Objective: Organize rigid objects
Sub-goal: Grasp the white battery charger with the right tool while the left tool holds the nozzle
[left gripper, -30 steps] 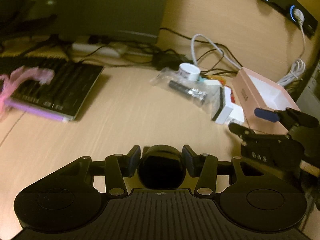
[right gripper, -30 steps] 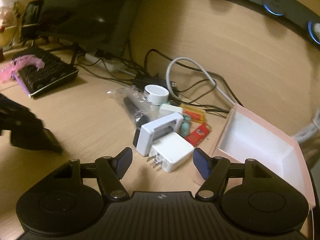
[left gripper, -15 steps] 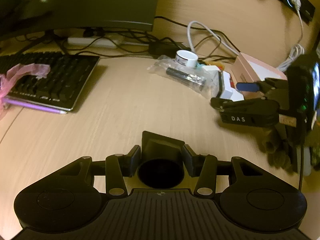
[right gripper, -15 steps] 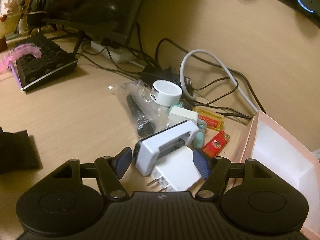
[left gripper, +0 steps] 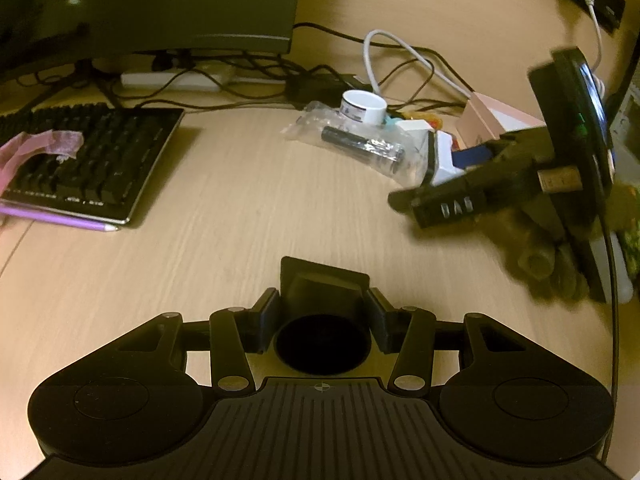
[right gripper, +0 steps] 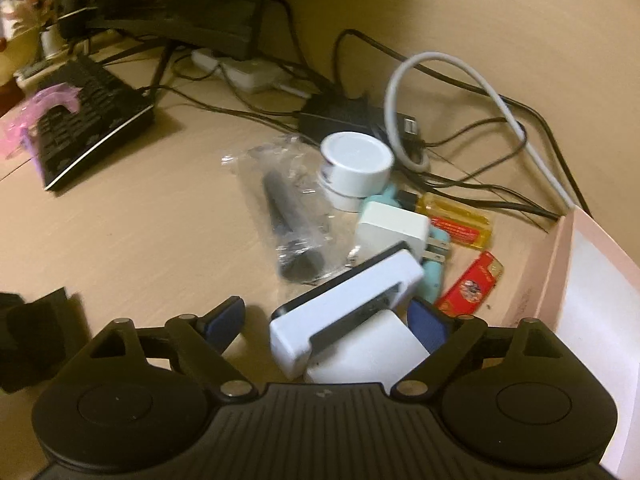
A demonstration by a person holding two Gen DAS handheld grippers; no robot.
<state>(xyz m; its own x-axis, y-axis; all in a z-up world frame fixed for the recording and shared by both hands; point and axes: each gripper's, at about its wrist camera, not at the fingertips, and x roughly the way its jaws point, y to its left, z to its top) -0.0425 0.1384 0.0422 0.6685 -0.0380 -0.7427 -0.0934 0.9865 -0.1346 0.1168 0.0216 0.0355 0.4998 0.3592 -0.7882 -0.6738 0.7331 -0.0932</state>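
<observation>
My left gripper (left gripper: 322, 320) is shut on a black block with a round hollow (left gripper: 322, 304), low over the bare desk. My right gripper (right gripper: 326, 320) hangs over the pile, its jaws opening. A white slab-shaped device (right gripper: 344, 308) lies between them on a white charger (right gripper: 368, 356), and the left pad stands clear of it. Beyond lie a white plug adapter (right gripper: 392, 232), a white round jar (right gripper: 356, 160), a bagged black cylinder (right gripper: 292, 232), a yellow lighter (right gripper: 456, 224) and a red lighter (right gripper: 472, 284). The left wrist view shows the right gripper (left gripper: 436, 178) beside the pile.
An open pink box (right gripper: 592, 280) stands right of the pile. A black keyboard (left gripper: 88, 156) with pink plastic on it and a purple pen (left gripper: 60, 218) lie at the left. A monitor (left gripper: 160, 4), a power strip and tangled cables (right gripper: 460, 92) run along the back.
My right gripper has moved forward over the pile and spread its jaws wider around the white device. The left gripper has turned a little with the black block still held.
</observation>
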